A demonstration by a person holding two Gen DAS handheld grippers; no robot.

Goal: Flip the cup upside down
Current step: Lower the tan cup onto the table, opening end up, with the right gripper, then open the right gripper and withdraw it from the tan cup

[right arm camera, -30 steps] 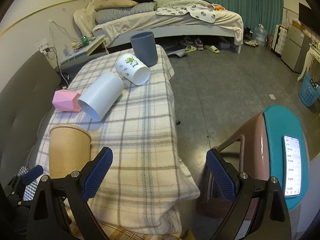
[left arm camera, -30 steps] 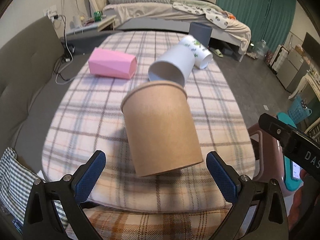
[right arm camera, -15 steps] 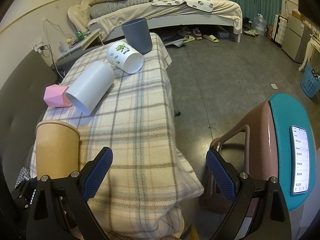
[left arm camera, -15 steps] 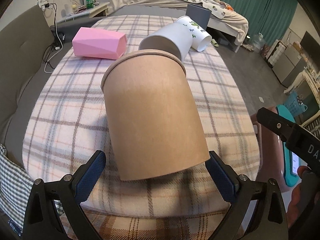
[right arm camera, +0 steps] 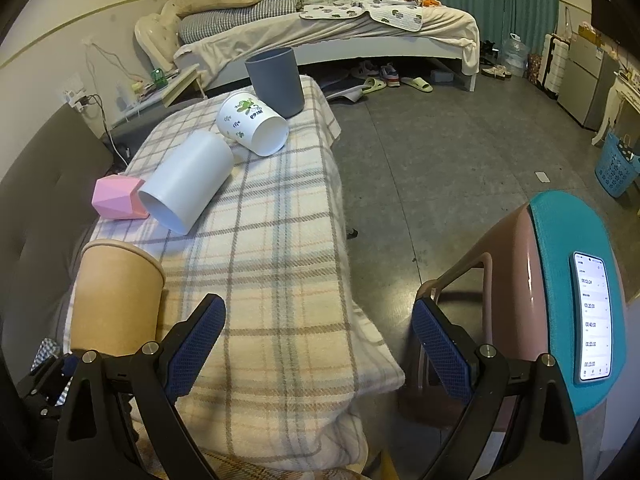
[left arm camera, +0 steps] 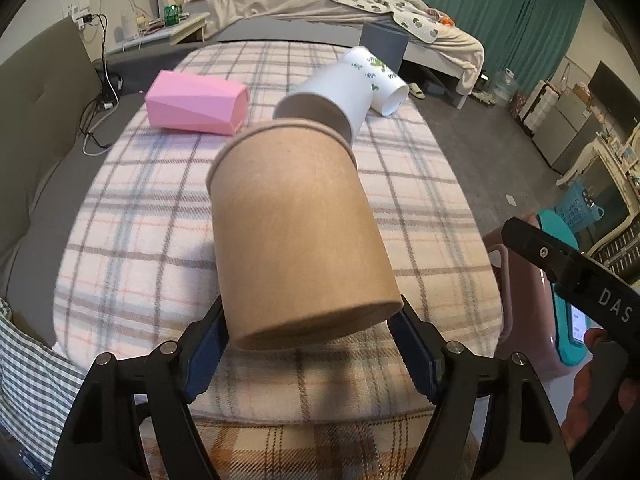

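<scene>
Left wrist view: the left gripper (left arm camera: 312,344) has its jaws clamped on the base end of the brown paper cup (left arm camera: 296,232), tilted over the plaid surface (left arm camera: 420,216)'s near end. The right gripper (right arm camera: 318,344) hangs to the right, jaws wide with nothing in them.

On the plaid blanket (right arm camera: 280,240) we see a pink box (left arm camera: 196,103), a plain white cup (right arm camera: 188,182) on its side, a leaf-printed cup (right arm camera: 252,124) tipped over, and an upright grey cup (right arm camera: 274,80). A phone (right arm camera: 592,320) lies on the teal stool (right arm camera: 560,240).
</scene>
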